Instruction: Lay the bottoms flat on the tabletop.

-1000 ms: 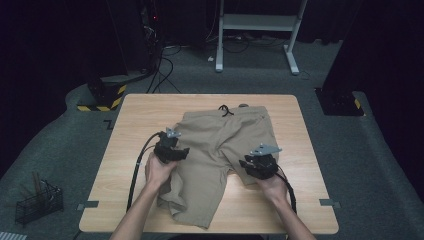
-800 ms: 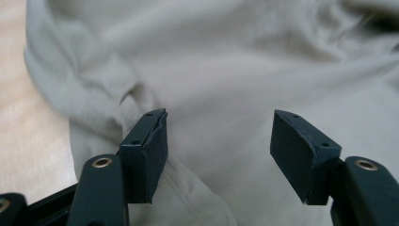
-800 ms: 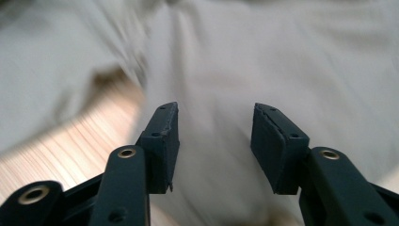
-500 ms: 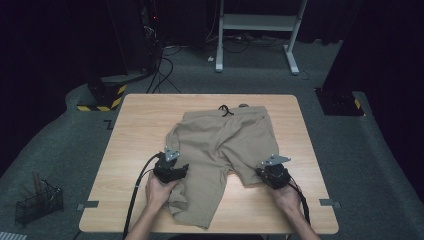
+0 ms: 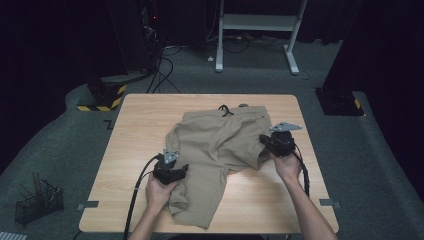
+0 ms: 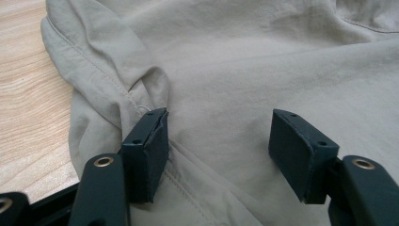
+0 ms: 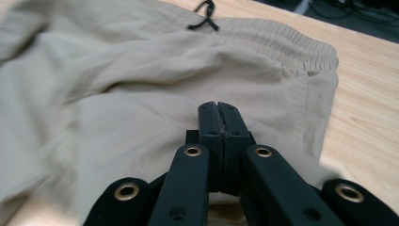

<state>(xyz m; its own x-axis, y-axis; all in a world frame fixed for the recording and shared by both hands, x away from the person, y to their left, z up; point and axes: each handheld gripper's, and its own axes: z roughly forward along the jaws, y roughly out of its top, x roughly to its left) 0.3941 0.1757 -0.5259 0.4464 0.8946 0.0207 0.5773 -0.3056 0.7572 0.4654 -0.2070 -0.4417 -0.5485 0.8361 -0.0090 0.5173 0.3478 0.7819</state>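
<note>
Khaki shorts lie on the wooden table, waistband and black drawstring at the far side. My left gripper rests on the left leg, jaws open. In the left gripper view the pads of the left gripper stand wide apart over a seam fold of the shorts. My right gripper is at the shorts' right edge, shut on the cloth of the right leg, which is drawn up toward the waistband. In the right gripper view the right gripper has its pads pressed together, above the shorts.
Bare table lies to the left and along the near right. On the floor stand a wire basket at left, a black-and-yellow base, a white desk frame behind and a dark stand at right.
My right gripper has moved toward the far side, taking the right leg's hem with it. The left gripper came nearer and lower onto the left leg, then stayed.
</note>
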